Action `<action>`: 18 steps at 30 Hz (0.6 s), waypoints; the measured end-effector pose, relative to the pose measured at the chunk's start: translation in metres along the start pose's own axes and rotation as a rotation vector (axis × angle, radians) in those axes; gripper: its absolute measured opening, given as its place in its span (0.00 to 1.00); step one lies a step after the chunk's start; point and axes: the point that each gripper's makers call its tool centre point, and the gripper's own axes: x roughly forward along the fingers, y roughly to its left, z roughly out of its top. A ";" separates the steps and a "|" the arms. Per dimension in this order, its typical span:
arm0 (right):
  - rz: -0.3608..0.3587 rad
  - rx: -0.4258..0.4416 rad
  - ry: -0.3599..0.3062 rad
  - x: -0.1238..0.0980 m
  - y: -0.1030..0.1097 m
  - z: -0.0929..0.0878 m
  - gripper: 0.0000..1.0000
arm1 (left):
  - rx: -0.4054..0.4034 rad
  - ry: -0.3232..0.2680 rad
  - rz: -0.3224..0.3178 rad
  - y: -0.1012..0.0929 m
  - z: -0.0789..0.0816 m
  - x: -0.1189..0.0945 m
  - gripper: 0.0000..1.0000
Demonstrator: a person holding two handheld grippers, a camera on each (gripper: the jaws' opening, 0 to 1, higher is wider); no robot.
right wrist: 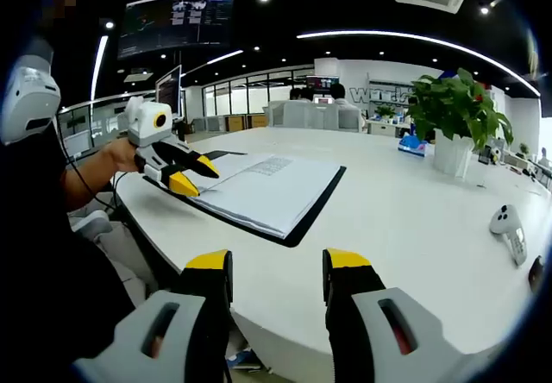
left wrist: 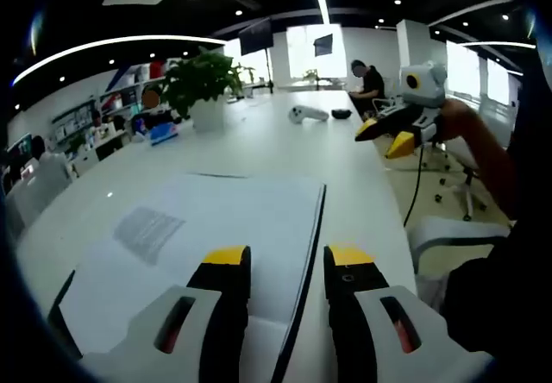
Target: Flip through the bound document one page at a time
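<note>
Item: bound document (right wrist: 267, 189), lying open and flat on the white surface (right wrist: 414, 228), near the edge where the person stands. In the left gripper view the bound document (left wrist: 233, 219) sits directly ahead of that view's jaws, its black backing cover showing as a dark border along the right and lower-left edges. The top page is white, with 1 block of grey print toward the left.

Handling, as judged: pages are thin, light and limp; likely to cling together, so 2 may lift as 1. The smooth sheet may slip between hard jaw tips. The backing looks stiffer and should stay down under its own weight. Creasing or tearing is the main risk.

Where to take hold: a free outer corner or edge of the top page only, away from the bound side, with a shallow pinch. Which edge carries the binding cannot be told.

Left hand-held gripper (right wrist: 191, 174): held just over the document's near-left corner, jaws slightly parted, grasping nothing.

Right hand-held gripper (left wrist: 386, 137): raised in the air beyond the surface edge, well apart from the document, jaws parted, grasping nothing.

Also on the surface: potted plant (right wrist: 457, 111), white controller (right wrist: 509, 228).
</note>
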 end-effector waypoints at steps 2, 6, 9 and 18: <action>0.002 0.007 -0.001 -0.002 -0.001 -0.002 0.42 | 0.008 0.014 -0.004 0.000 -0.002 0.005 0.35; -0.011 0.016 -0.002 -0.006 -0.008 -0.004 0.42 | 0.008 0.027 0.011 0.002 -0.003 0.011 0.36; -0.023 0.022 -0.004 -0.007 -0.012 -0.005 0.42 | 0.001 0.034 0.008 0.002 -0.005 0.015 0.36; -0.018 0.017 0.008 -0.006 -0.014 -0.010 0.41 | 0.024 0.056 0.007 0.002 -0.007 0.022 0.35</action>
